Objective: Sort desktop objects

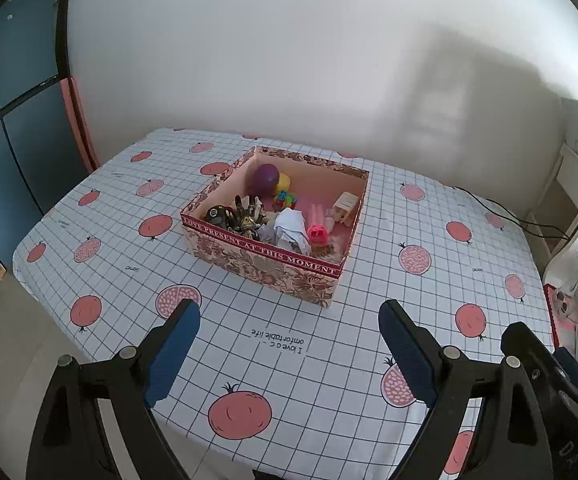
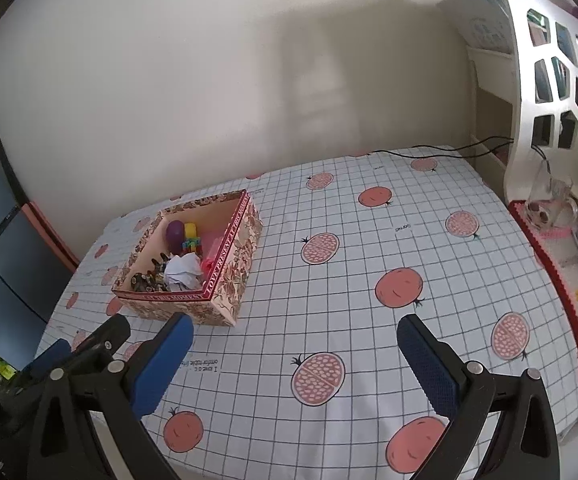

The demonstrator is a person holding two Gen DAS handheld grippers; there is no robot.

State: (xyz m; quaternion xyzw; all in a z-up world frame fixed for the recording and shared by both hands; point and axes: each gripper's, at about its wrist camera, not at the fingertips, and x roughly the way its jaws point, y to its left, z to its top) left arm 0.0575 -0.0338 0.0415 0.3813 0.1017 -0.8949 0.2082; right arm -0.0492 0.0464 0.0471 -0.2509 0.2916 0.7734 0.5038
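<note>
Floral box (image 1: 277,264) toward the table's (image 1: 369,208) far left, well in from the edges | holds purple ball (image 1: 265,178), crumpled paper (image 1: 291,230), pink block (image 1: 317,235) | left gripper (image 1: 289,344) jaws wide apart, empty, over near edge | right gripper (image 2: 295,354) jaws spread, empty, over near edge.
</note>
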